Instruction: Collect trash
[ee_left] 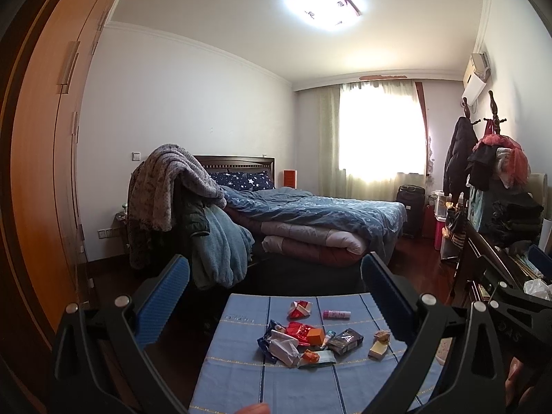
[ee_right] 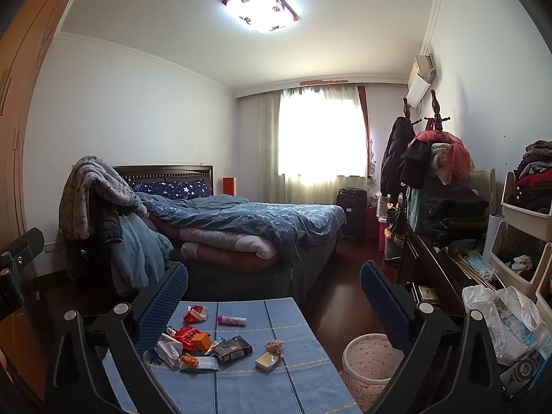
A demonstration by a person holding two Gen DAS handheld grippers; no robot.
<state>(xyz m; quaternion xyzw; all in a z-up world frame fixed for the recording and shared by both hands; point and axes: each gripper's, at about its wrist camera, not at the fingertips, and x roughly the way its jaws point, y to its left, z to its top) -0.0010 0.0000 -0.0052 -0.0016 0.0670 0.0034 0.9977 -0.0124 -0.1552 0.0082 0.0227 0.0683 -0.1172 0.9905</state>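
Several pieces of trash lie on a blue-clothed table (ee_left: 241, 379): a red wrapper (ee_left: 299, 309), a pink tube (ee_left: 336, 314), an orange box (ee_left: 315, 336), a dark box (ee_left: 345, 341) and crumpled white paper (ee_left: 283, 346). The same pile shows in the right wrist view, with the dark box (ee_right: 233, 348) and a pale box (ee_right: 266, 360). A pink dotted trash bin (ee_right: 369, 365) stands on the floor right of the table. My left gripper (ee_left: 276, 283) is open and empty above the table. My right gripper (ee_right: 274, 288) is open and empty, over the table's far right.
A bed (ee_left: 310, 217) with blue bedding stands beyond the table. A wardrobe (ee_left: 41, 172) lines the left. A dark dresser (ee_right: 434, 269) with clothes, a coat rack (ee_right: 434, 145) and a plastic bag (ee_right: 507, 324) fill the right side.
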